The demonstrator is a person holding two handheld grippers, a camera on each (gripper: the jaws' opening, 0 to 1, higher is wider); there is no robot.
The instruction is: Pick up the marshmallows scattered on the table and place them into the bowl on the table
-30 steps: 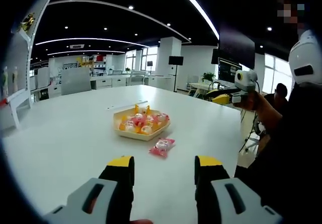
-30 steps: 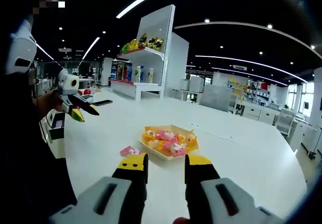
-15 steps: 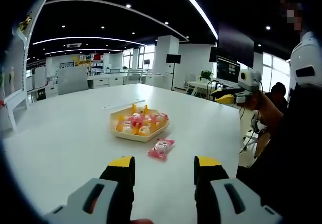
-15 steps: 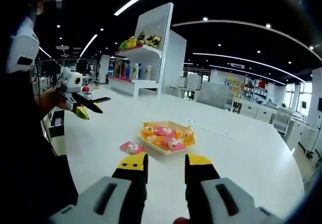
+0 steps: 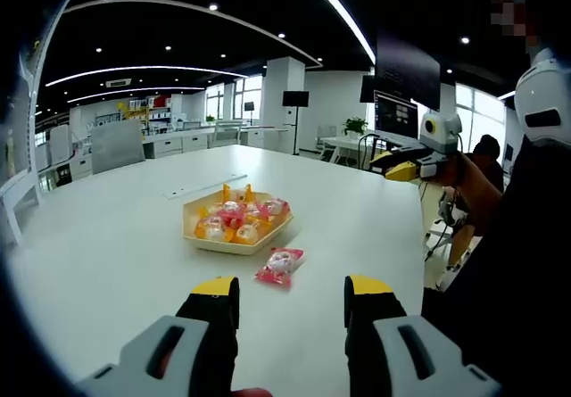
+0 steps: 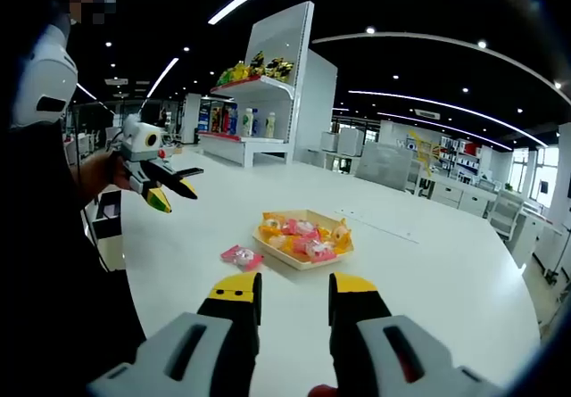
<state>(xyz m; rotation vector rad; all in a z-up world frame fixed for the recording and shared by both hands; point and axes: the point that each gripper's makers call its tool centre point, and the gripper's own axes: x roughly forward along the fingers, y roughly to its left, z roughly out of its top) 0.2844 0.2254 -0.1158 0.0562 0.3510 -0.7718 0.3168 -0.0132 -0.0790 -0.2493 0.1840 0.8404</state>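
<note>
Marshmallow in a pink wrapper, one loose piece on the white table, just beside the bowl on its near side toward the person. Bowl is a shallow yellowish angular dish already holding several wrapped pieces, pink and orange. In the right gripper view same piece sits just left of the bowl.

Left gripper held above the table short of the marshmallow, jaws apart, nothing between them. Right gripper also short of the bowl, jaws apart with a narrower gap, empty. Left gripper also seen from the side in the right gripper view, held up off the table well away from the bowl.

Handling guess: very light, soft and squashy inside a crinkly slick film. Likely slides if nudged sideways. Best pinch across the middle of the packet, light squeeze, jaws coming down either side; the wrapper's flat ends look floppy and less secure.
</note>
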